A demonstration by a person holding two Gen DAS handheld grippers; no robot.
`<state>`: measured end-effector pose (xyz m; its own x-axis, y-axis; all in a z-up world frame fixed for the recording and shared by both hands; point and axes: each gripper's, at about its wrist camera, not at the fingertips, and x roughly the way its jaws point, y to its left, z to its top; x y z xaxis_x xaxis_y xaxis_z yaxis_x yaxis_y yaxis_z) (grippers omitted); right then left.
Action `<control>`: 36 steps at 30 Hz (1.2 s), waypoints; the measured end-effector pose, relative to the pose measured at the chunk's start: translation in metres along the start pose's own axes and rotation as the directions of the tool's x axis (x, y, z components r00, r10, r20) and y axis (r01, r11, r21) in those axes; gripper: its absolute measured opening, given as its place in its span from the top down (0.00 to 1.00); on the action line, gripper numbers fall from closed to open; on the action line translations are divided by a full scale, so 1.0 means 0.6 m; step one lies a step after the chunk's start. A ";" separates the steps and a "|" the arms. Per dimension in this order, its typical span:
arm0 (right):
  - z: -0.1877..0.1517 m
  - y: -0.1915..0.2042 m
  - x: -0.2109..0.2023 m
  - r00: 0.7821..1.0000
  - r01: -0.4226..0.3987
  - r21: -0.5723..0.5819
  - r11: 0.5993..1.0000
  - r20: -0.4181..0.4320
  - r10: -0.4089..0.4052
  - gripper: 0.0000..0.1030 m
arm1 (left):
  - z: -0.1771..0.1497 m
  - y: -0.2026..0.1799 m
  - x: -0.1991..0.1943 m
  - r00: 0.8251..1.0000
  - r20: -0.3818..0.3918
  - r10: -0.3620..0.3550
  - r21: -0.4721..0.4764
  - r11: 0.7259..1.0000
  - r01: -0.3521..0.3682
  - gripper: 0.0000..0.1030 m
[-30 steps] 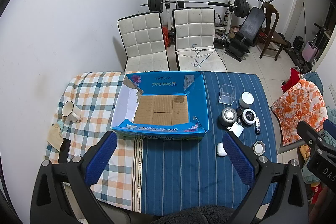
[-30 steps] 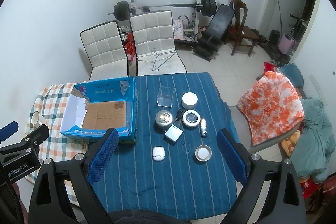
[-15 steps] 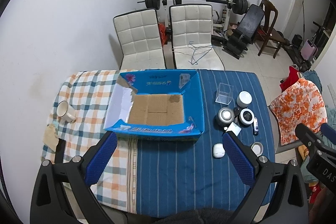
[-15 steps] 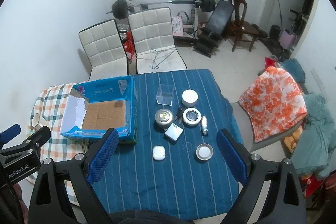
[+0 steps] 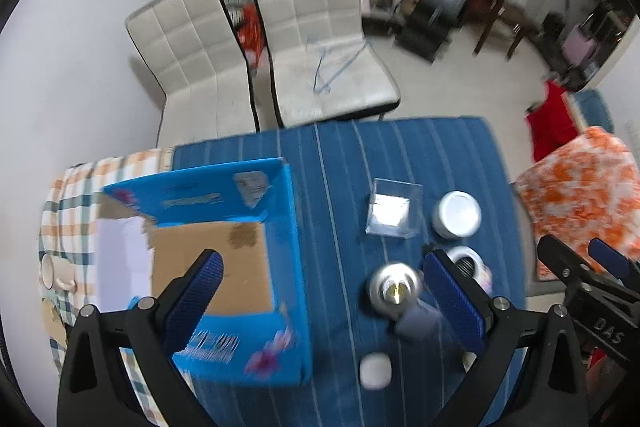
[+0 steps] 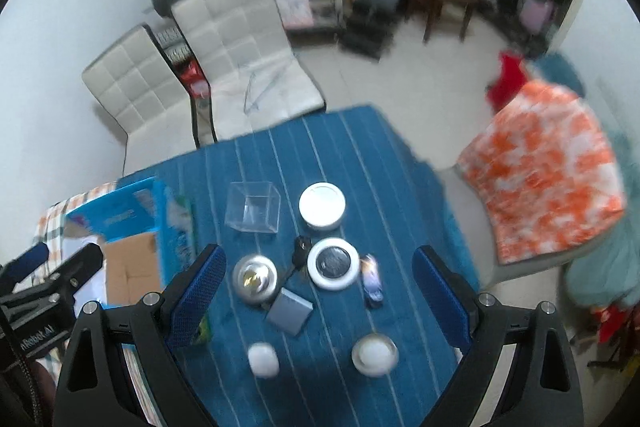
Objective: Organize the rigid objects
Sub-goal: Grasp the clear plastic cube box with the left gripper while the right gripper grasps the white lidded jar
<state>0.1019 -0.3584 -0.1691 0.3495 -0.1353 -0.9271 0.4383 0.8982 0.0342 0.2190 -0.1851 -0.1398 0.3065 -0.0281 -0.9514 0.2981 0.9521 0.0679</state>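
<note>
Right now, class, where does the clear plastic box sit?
In the right wrist view, the clear plastic box stands on the blue striped cloth, between the blue cardboard box and the white round jar.

I hold the left gripper above the table with its two blue-padded fingers spread wide and nothing between them; seen from the right wrist view, its black body sits at the lower left, level with the other tool. The right gripper likewise has its fingers fully parted and empty, its body visible at the far right of the left wrist view. Both views are motion-blurred, so I judge the tilt of either wrist only roughly, apparently pitched downward.
</note>
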 end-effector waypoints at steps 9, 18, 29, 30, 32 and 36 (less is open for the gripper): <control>0.070 -0.019 0.313 0.976 0.024 0.007 1.000 -0.219 -0.022 0.07 | 0.067 -0.062 0.189 0.986 -0.149 0.078 0.079 0.995 -0.066 0.00; 0.060 -0.019 0.425 0.948 -0.013 0.038 0.999 -0.317 0.025 0.28 | 0.088 -0.094 0.243 0.971 -0.235 0.043 0.126 0.992 -0.013 0.00; 0.053 -0.123 0.418 0.939 0.041 0.092 0.995 -0.344 -0.007 0.30 | 0.098 -0.161 0.295 0.944 -0.324 -0.061 0.140 0.984 0.112 0.00; 0.051 -0.134 0.417 0.939 0.042 0.104 0.994 -0.343 -0.004 0.30 | 0.098 -0.163 0.298 0.945 -0.324 -0.051 0.144 0.984 0.102 0.00; 0.046 -0.160 0.413 0.942 0.024 0.137 0.990 -0.336 0.023 0.30 | 0.097 -0.160 0.305 0.944 -0.328 -0.030 0.153 0.985 0.084 0.00; 0.038 -0.184 0.407 0.946 0.018 0.172 0.985 -0.323 0.039 0.30 | 0.088 -0.150 0.334 0.933 -0.360 -0.010 0.143 0.988 0.065 0.00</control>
<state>0.1578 -0.5000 -0.3907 0.0806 0.0423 -0.9958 0.5800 0.8105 0.0814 0.3010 -0.2927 -0.3209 -0.0425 0.0740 -0.9963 0.4433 0.8951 0.0476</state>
